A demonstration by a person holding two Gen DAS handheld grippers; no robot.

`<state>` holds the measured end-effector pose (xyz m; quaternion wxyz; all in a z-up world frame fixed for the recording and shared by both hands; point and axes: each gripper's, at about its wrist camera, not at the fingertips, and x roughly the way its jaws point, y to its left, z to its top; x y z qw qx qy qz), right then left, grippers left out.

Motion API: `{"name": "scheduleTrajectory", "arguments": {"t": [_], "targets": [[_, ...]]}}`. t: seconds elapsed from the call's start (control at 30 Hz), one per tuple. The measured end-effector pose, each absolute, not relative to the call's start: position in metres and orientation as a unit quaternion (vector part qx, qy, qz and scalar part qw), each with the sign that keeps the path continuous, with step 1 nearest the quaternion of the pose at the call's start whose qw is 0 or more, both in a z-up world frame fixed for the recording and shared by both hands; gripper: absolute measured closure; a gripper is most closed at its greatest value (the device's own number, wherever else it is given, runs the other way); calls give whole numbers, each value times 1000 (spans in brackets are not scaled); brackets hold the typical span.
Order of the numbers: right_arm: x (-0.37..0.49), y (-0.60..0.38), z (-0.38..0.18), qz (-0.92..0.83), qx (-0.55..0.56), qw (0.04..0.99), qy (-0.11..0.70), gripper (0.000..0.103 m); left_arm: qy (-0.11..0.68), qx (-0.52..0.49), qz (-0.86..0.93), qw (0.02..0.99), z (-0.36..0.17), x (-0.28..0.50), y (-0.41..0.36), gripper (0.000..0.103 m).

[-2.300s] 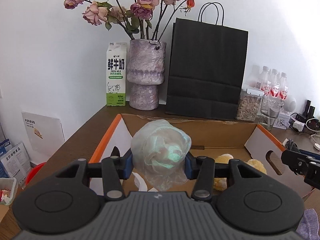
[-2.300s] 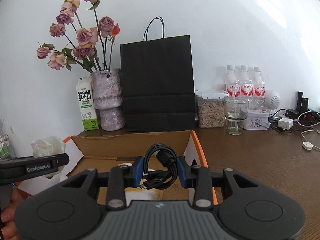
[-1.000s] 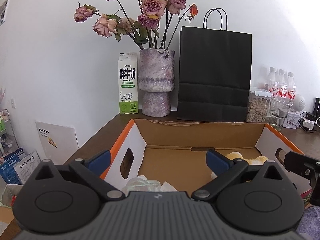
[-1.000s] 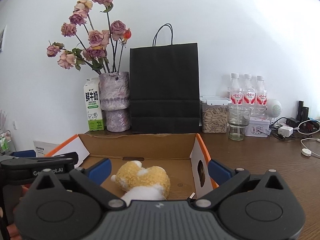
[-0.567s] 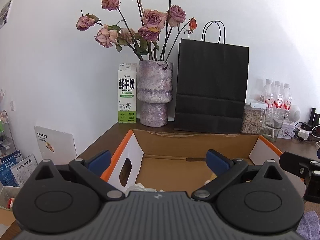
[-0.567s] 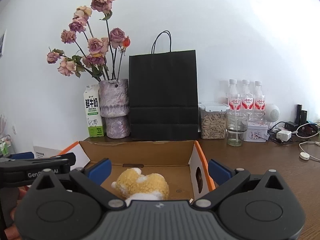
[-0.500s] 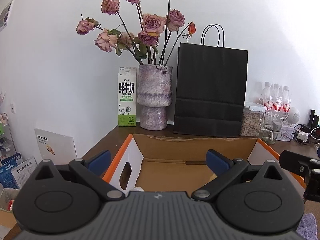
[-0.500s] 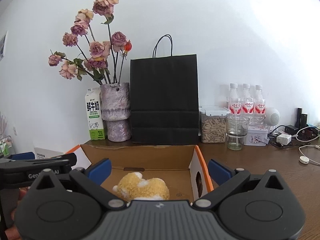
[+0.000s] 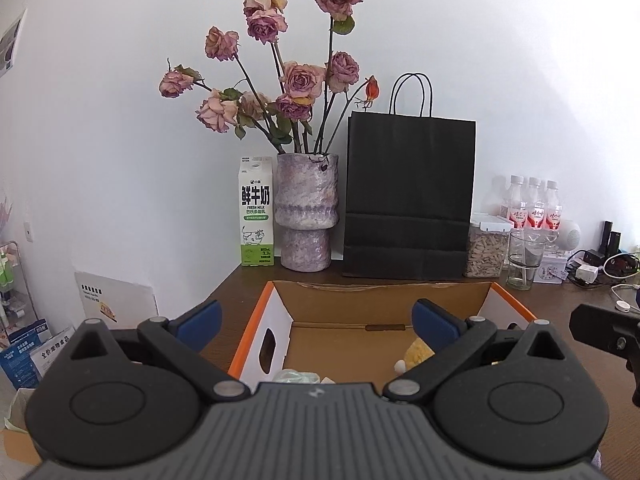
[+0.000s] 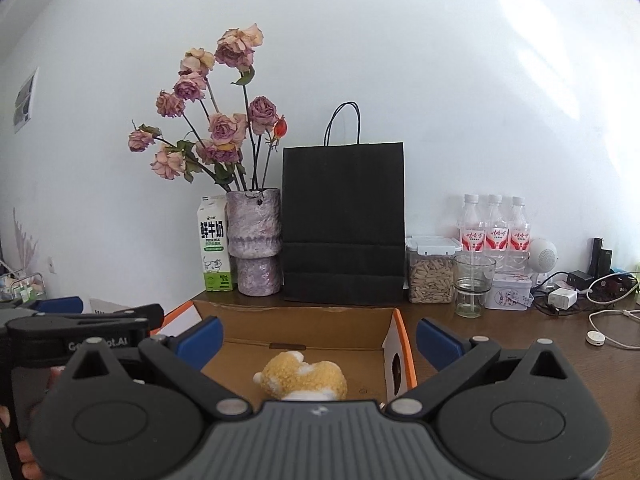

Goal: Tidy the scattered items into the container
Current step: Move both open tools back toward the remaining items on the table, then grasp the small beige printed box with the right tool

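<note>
Both tools now hang empty above the cardboard box [image 9: 384, 300]: the left gripper [image 9: 316, 322], which moments ago pinched a crumpled plastic bag [image 9: 296, 376], has its jaws spread wide, and the bag lies in the box's near left corner, only its top showing. The right gripper [image 10: 318, 338], likewise spread, has let go of its coiled black cable, which is hidden from both views and presumably inside. A yellow plush toy [image 10: 302, 378] rests on the box floor toward the right. Both deliveries look complete; whether other scattered items remain outside cannot be told from these views.
</note>
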<state>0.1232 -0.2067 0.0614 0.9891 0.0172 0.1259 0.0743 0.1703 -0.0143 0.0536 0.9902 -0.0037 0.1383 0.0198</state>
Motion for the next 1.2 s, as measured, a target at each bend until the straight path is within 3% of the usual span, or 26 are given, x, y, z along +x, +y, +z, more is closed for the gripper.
{"name": "scheduleTrajectory", "arguments": {"t": [0.43, 0.73, 1.2], "targets": [[37, -230, 38, 56, 10, 985, 164, 0, 167, 16, 15, 986, 39, 99, 5, 0], [-3, -239, -18, 50, -7, 968, 245, 0, 242, 12, 31, 970, -17, 42, 33, 0], [3, -194, -35, 109, -48, 953, 278, 0, 276, 14, 50, 960, -33, 44, 43, 0]]}}
